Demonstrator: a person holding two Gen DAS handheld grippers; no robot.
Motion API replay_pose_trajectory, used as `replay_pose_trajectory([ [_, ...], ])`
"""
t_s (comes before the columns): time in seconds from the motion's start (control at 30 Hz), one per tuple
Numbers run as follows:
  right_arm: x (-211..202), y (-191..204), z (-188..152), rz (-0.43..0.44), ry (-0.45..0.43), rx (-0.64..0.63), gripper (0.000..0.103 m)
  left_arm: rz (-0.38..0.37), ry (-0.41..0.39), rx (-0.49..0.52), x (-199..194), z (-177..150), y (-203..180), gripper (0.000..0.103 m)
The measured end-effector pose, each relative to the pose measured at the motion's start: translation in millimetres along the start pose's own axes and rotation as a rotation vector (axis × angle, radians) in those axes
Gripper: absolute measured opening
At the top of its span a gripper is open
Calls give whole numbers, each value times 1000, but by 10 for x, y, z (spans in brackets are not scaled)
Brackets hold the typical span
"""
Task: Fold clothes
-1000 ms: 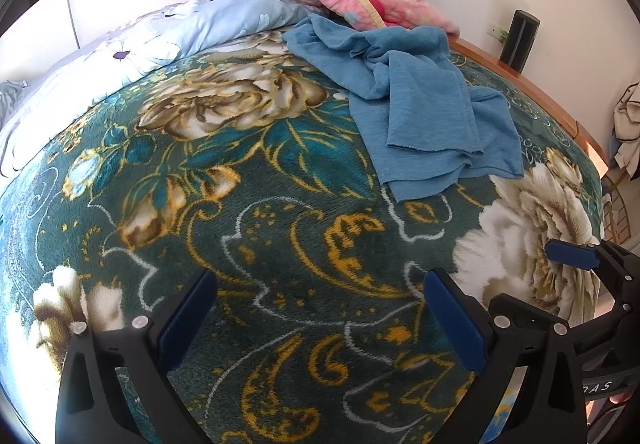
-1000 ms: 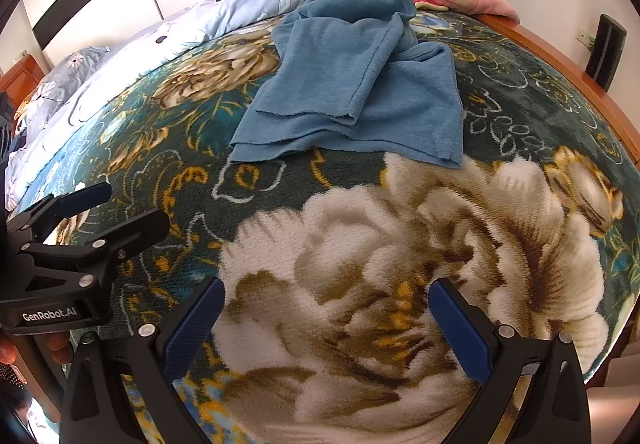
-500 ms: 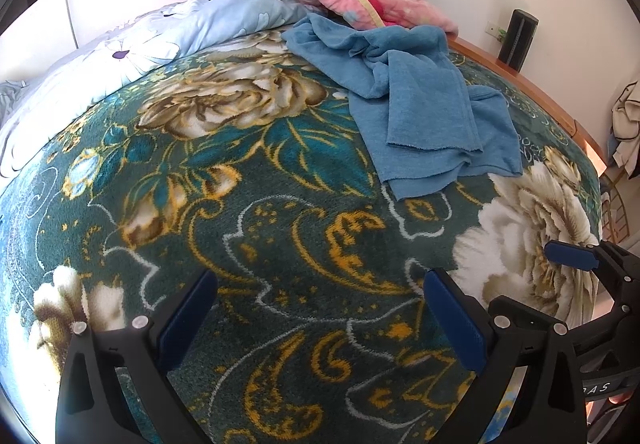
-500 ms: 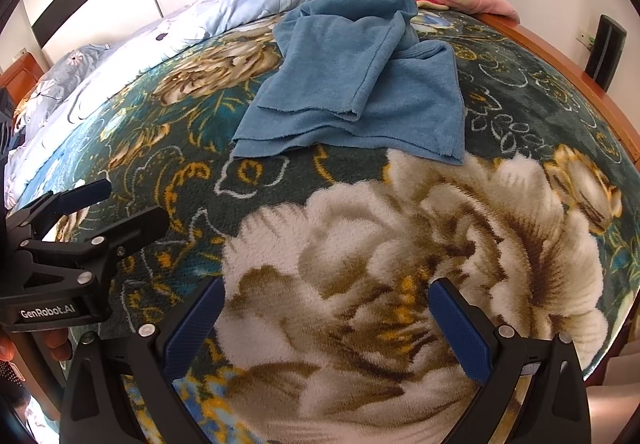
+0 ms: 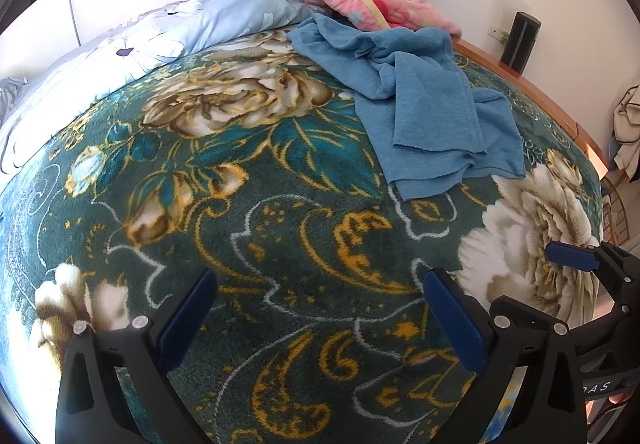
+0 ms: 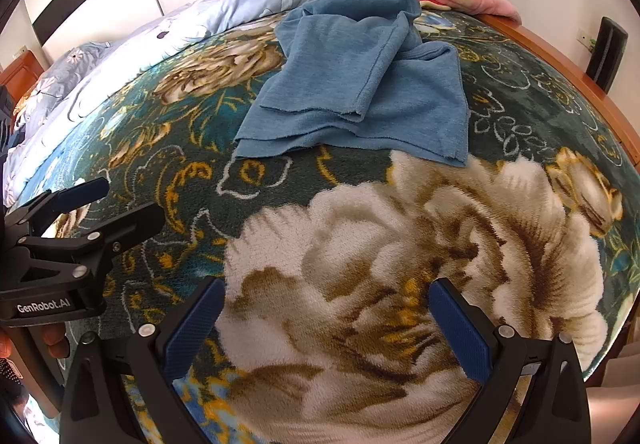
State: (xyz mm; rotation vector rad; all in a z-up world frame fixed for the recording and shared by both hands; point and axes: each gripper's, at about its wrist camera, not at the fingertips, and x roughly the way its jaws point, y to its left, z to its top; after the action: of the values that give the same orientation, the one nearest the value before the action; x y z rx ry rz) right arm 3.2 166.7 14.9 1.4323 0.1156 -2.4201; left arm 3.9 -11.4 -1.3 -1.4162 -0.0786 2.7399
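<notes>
A crumpled blue garment (image 5: 424, 104) lies on the far right part of a dark green flowered blanket (image 5: 260, 204); in the right wrist view the garment (image 6: 360, 92) lies ahead at centre. My left gripper (image 5: 320, 308) is open and empty, low over the blanket, well short of the garment. My right gripper (image 6: 328, 320) is open and empty over a large white flower. The left gripper also shows at the left of the right wrist view (image 6: 96, 200), and a blue pad of the right gripper shows at the right edge of the left wrist view.
A pink quilt (image 5: 368, 4) and a pale blue flowered duvet (image 5: 180, 32) lie at the far end of the bed. A wooden bed edge (image 6: 580, 80) runs along the right. A black speaker (image 5: 520, 40) stands by the wall.
Both grippers have edged slightly forward toward the garment. The garment has not moved and both grippers stay open.
</notes>
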Motion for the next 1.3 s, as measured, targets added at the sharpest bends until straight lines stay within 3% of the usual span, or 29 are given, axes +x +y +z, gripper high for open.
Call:
replay_pose_trajectory([
  [0.53, 28, -40, 57, -5, -4, -4, 103, -1, -23, -12, -30, 69, 80, 103],
  [0.73, 11, -187, 303, -5, -76, 37, 103, 8, -51, -26, -60, 195, 249, 103],
  [0.93, 73, -324, 670, -2, -150, 76, 103, -61, -40, -35, -18, 335, 362, 103],
  [1.23, 340, -762, 1042, 4, -189, 224, 103, -30, -47, 27, -30, 284, 493, 103],
  [1.3, 380, -815, 1069, 5, -186, 246, 97, -30, -40, 7, -10, 270, 559, 103],
])
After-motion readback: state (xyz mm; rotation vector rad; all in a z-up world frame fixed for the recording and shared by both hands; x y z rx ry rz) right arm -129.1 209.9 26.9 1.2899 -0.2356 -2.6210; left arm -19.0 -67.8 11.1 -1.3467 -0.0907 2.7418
